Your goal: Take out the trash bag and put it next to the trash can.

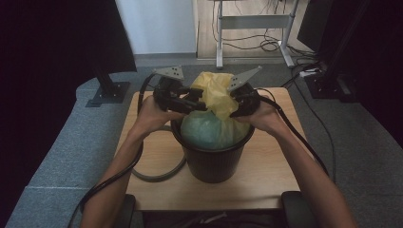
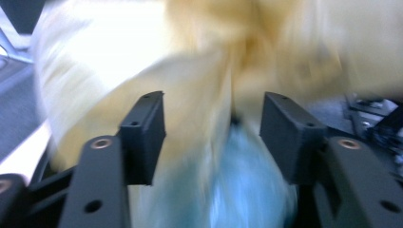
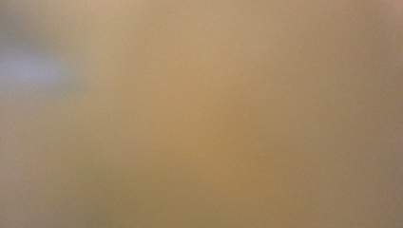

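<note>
From my seat at the controls, the yellow bag (image 1: 215,92) rising out of the black bin (image 1: 212,161) reads as thin plastic film, crinkled and faintly glossy; below its gathered neck it turns translucent blue-green. The bin looks like matt moulded plastic with fine ribbing down its wall. The table (image 1: 266,175) under the bin is light wood grain, smooth and matt. Around the table the floor (image 1: 52,156) is grey carpet, rough. In the left gripper view, the left gripper (image 2: 213,124) shows matt black plastic.
</note>
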`<state>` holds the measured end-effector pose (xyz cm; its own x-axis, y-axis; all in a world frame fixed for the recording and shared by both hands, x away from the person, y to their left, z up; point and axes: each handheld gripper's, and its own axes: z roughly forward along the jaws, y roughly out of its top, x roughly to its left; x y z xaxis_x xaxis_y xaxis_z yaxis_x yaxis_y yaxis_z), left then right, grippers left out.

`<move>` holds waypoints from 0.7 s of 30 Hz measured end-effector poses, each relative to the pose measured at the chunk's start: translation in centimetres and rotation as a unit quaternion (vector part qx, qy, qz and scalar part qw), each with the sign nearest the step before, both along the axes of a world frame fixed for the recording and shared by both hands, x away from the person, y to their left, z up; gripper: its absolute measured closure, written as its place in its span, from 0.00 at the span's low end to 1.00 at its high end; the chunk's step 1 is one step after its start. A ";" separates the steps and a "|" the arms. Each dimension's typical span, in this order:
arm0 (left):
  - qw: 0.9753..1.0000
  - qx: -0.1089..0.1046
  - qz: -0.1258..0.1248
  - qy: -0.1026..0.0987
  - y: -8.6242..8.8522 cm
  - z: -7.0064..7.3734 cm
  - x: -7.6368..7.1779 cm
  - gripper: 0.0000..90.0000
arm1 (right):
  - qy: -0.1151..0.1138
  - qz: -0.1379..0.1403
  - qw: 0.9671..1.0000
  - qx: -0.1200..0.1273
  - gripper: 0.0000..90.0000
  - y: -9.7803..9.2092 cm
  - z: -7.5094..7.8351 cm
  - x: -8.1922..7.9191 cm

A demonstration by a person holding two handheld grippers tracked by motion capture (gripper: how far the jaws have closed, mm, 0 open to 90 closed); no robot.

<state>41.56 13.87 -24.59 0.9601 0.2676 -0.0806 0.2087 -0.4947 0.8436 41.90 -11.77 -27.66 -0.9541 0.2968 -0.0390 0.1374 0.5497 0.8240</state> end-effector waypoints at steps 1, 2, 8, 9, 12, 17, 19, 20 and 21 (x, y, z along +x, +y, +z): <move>1.000 0.008 0.004 0.001 0.4 -0.3 0.0 0.41 | -0.003 -0.004 1.000 0.003 0.90 -0.3 0.2 0.1; 1.000 0.017 0.010 0.002 0.6 -0.7 0.0 0.40 | -0.005 -0.007 1.000 0.006 0.90 -0.6 0.4 0.1; 0.997 0.068 0.025 0.015 1.0 -2.7 0.6 0.45 | -0.013 -0.009 0.999 0.034 0.89 -1.6 1.4 -0.1; 0.997 0.072 0.018 0.019 0.9 -2.9 0.6 0.53 | -0.011 -0.008 0.999 0.037 0.89 -1.7 1.5 -0.2; 0.996 0.082 0.016 0.012 0.3 -3.0 0.7 0.82 | -0.001 0.005 0.999 0.039 0.89 -1.6 1.5 -0.3; 0.998 0.037 0.037 -0.028 0.0 -1.7 0.4 0.97 | 0.022 0.028 0.999 0.005 0.85 -0.8 0.8 -0.4; 0.998 0.026 0.031 -0.038 -0.2 -1.1 0.2 0.98 | 0.028 0.030 0.999 -0.015 0.82 -0.4 0.4 -0.3; 0.998 0.026 0.029 -0.042 -0.5 -0.9 0.1 0.98 | 0.028 0.030 0.999 -0.023 0.77 -0.2 0.2 -0.3; 0.998 0.029 0.028 -0.047 -0.8 -0.7 0.0 0.98 | 0.031 0.033 0.999 -0.027 0.71 0.1 0.1 -0.2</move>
<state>41.58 13.05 -25.30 0.9462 0.3224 0.0270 0.1578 -0.5326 0.8315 41.65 -11.72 -27.55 -0.9724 0.2332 0.0069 0.1499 0.6022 0.7842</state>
